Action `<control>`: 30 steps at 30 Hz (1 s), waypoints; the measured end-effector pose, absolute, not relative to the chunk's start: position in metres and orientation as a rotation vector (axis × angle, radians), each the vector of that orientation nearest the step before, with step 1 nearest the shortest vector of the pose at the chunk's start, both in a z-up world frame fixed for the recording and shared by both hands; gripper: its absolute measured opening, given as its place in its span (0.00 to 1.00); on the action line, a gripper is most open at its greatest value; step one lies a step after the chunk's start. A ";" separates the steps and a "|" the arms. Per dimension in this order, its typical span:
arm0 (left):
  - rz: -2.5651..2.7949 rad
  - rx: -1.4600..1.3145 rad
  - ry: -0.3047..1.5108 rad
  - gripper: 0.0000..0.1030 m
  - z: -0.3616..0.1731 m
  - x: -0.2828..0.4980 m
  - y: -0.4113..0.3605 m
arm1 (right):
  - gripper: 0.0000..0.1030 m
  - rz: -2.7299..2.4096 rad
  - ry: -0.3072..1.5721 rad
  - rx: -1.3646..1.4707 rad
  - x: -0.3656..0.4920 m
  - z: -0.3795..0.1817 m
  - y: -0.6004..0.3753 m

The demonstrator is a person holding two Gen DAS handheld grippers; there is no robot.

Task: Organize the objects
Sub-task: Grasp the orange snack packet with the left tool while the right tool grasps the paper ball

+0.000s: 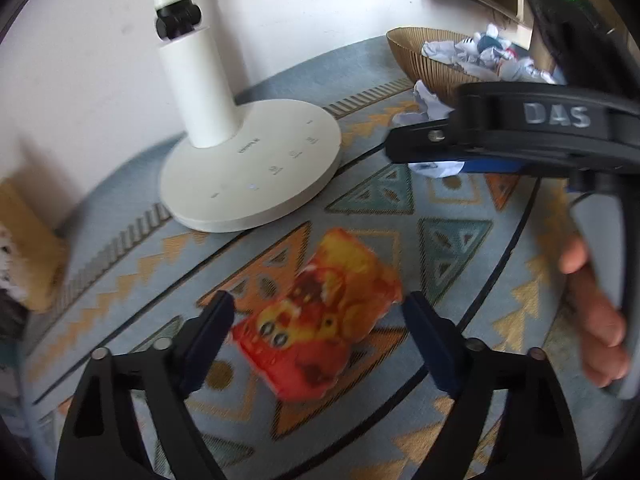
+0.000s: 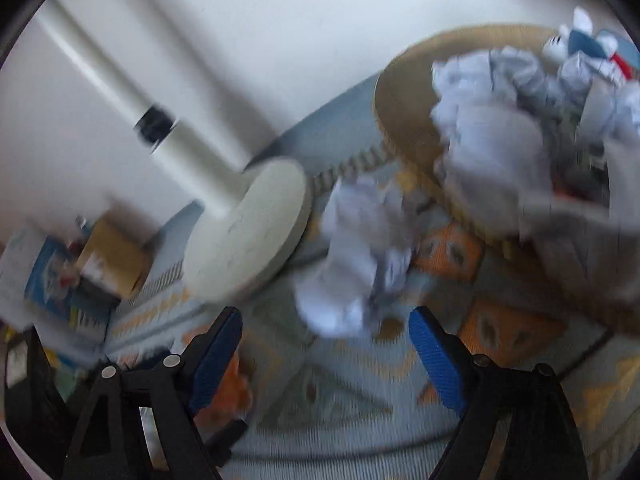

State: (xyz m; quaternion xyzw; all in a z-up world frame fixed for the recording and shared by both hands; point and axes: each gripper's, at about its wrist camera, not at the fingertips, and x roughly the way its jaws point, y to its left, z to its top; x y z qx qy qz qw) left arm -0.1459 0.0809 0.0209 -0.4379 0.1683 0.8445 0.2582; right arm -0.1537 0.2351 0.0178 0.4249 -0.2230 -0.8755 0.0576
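Note:
A red and yellow snack packet (image 1: 316,320) lies on the patterned rug (image 1: 452,240). My left gripper (image 1: 318,320) hangs over it, open, with the packet between its two blue-padded fingers; the blur hides whether the pads touch it. A crumpled white paper (image 2: 356,256) lies on the rug just ahead of my right gripper (image 2: 326,344), which is open with nothing between its fingers. In the left wrist view the right gripper's black body (image 1: 552,116) reaches in from the right, held by a hand (image 1: 596,312), above the same crumpled paper (image 1: 434,168).
A woven brown basket (image 1: 404,46) (image 2: 400,92) full of crumpled papers stands at the back right by the wall. A white fan stand with a round base (image 1: 256,168) (image 2: 248,232) sits left of it. A cardboard box (image 2: 116,256) and books lie at the far left.

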 end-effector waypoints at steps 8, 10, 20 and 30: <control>2.377 -1.255 0.285 0.39 0.029 -0.134 0.067 | 0.39 -2.752 -0.629 1.310 -0.172 0.013 0.227; 2.408 -1.301 0.176 0.36 0.032 -0.123 0.060 | 0.39 -2.744 -0.605 1.295 -0.167 0.014 0.226; 2.733 -1.364 -0.077 0.35 0.054 -0.026 0.044 | 0.39 -2.404 -0.270 1.068 -0.042 0.058 0.236; 2.883 -1.253 -0.062 0.35 0.038 -0.003 0.063 | 0.39 -2.358 -0.195 1.206 0.002 0.029 0.268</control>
